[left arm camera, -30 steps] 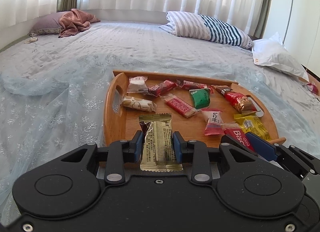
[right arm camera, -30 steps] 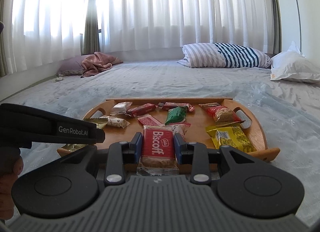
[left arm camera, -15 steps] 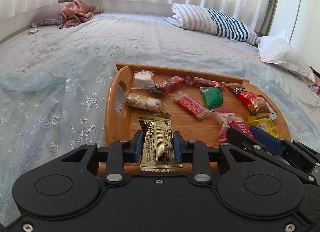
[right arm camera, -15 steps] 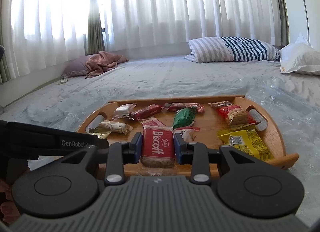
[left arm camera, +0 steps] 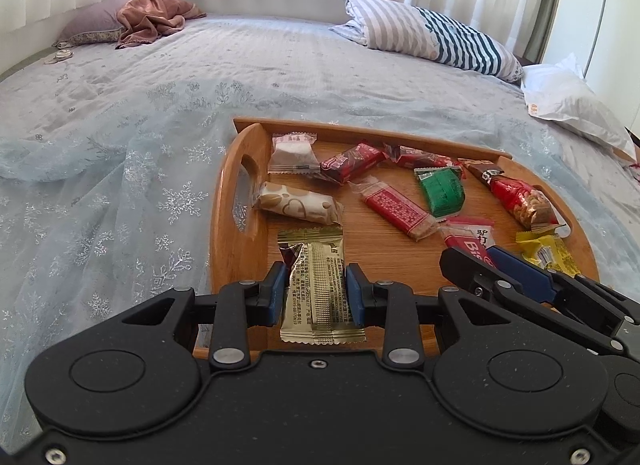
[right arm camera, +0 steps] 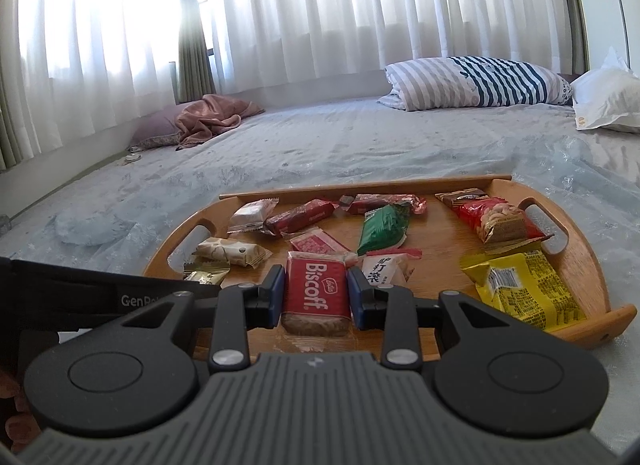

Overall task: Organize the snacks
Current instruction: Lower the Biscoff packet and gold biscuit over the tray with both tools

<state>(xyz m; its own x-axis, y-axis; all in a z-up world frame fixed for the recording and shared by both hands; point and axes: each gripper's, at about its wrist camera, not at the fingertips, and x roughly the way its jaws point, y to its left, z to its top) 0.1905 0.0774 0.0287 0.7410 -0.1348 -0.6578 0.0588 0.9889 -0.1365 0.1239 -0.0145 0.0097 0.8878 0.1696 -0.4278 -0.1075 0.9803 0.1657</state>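
The right gripper [right arm camera: 316, 293] clamps a Biscoff packet [right arm camera: 315, 293] above the wooden tray [right arm camera: 592, 265].

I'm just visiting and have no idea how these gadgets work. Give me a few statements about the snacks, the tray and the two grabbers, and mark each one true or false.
1. The left gripper holds a gold wrapper between its fingers. True.
2. The right gripper is open and holds nothing. False: it is shut on a red Biscoff packet.
3. The snacks lie on a wooden tray that sits on a bed. True.
4. The green packet lies off the tray, on the bedcover. False: it lies on the tray, near its middle.
5. A striped pillow lies at the far side of the bed. True.
6. The yellow packet is gripped by the left gripper. False: it lies loose on the tray.
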